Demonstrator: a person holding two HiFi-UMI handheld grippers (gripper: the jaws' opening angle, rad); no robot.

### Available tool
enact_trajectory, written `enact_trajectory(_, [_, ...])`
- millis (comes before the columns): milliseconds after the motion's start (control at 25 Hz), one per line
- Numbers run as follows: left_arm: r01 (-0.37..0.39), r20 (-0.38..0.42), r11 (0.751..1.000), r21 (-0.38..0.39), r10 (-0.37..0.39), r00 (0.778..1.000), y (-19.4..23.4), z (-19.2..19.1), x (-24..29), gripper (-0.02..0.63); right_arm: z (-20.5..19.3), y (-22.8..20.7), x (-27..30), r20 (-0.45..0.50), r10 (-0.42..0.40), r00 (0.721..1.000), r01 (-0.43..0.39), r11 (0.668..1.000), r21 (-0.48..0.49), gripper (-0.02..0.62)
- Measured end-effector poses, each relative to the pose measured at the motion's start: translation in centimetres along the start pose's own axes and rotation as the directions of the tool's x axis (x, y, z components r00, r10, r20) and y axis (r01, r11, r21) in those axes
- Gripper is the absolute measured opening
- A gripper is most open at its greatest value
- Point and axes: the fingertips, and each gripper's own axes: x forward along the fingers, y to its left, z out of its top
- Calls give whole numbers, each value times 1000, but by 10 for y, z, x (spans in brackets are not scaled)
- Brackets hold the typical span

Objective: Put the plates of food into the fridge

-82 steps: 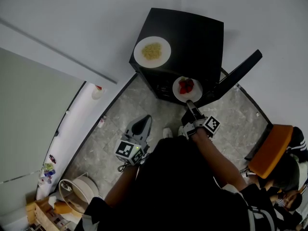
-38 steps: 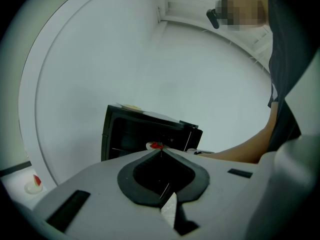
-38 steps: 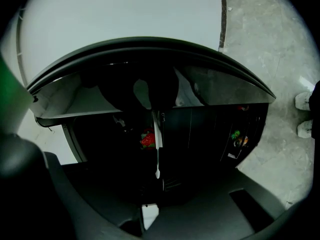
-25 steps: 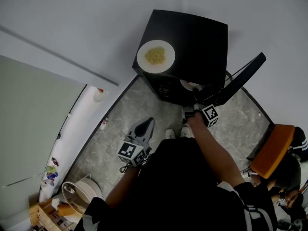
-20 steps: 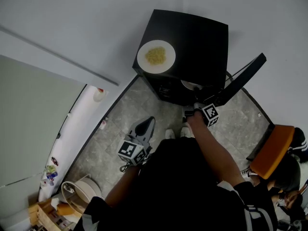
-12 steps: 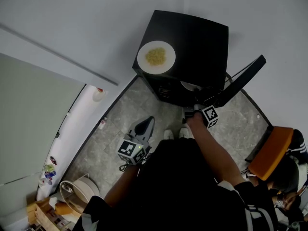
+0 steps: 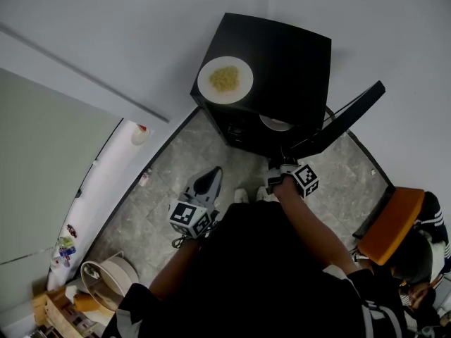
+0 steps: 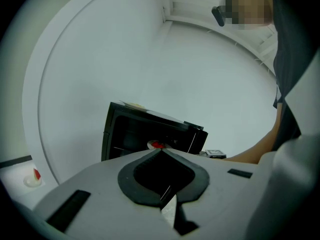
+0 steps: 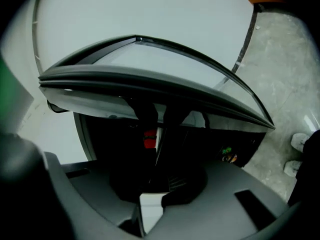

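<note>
A white plate of yellow food sits on top of the black mini fridge. The plate of red food lies inside the fridge, with only its near rim showing. My right gripper reaches into the opening. In the right gripper view the plate's thin white rim stands between the dark fingers, red food beside it, and the jaws are starting to open. My left gripper hangs low by my legs, shut and empty, with its tips meeting.
The fridge door stands open to the right, right beside my right arm. An orange chair with a seated person is at the lower right. A white ledge and a round basket line the left. My shoes are on the stone floor.
The plate of red food has gone from in front of the fridge to inside it, carried by the right gripper. In the last half second that gripper has drawn back slightly. The left gripper has barely moved.
</note>
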Motion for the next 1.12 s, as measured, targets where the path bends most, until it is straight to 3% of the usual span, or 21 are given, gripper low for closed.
enact_trajectory(200, [-6, 34, 999, -48, 7, 999, -4, -1, 0, 21, 1, 6, -10, -52, 39, 998, -38, 999, 20, 37])
enact_trajectory(480, [-22, 54, 999, -34, 24, 998, -12, -1, -5, 22, -14, 34, -20, -144, 122, 982, -125, 992, -9, 37])
enact_trajectory(760, [-61, 67, 997, -37, 63, 996, -5, -1, -21, 22, -45, 82, -21, -222, 226, 949, -222, 974, 41, 37])
enact_trajectory(1120, [-105, 82, 993, -60, 110, 991, 8, -3, -33, 22, -77, 117, -14, -309, 288, 906, -264, 957, 117, 37])
